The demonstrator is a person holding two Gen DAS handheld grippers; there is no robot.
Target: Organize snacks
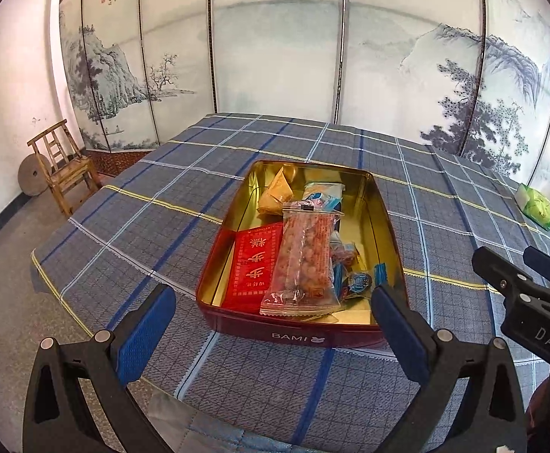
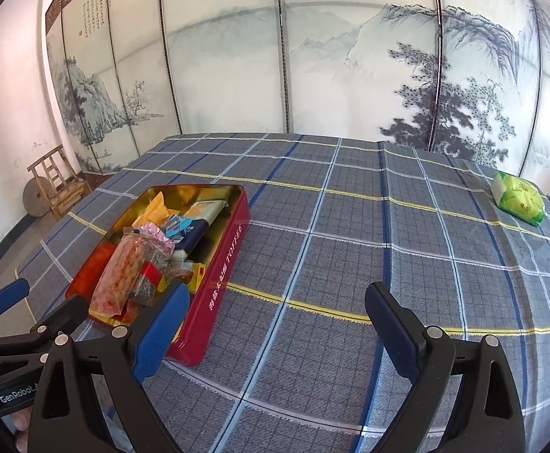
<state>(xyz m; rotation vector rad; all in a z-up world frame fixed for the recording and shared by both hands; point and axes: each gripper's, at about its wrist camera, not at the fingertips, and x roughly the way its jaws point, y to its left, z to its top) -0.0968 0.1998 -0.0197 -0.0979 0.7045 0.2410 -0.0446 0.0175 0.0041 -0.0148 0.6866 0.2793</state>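
Note:
A red tin [image 1: 297, 334] with a gold inside stands open on the checked tablecloth. It holds several snacks: a clear packet of orange nuts [image 1: 305, 260] on top, a red packet [image 1: 254, 264], a yellow packet [image 1: 275, 192] and a blue-white one [image 1: 324, 192]. My left gripper [image 1: 274, 290] is open just before the tin's near wall, nothing between its pads. My right gripper [image 2: 277, 298] is open over bare cloth to the right of the tin [image 2: 222, 275]. A green packet [image 2: 518, 198] lies alone at the far right of the table.
A painted folding screen [image 1: 275, 56] stands behind the table. A wooden chair [image 1: 63, 170] and a round stone [image 1: 31, 175] are on the floor at the left. The table's left edge [image 1: 48, 283] drops off close to the tin.

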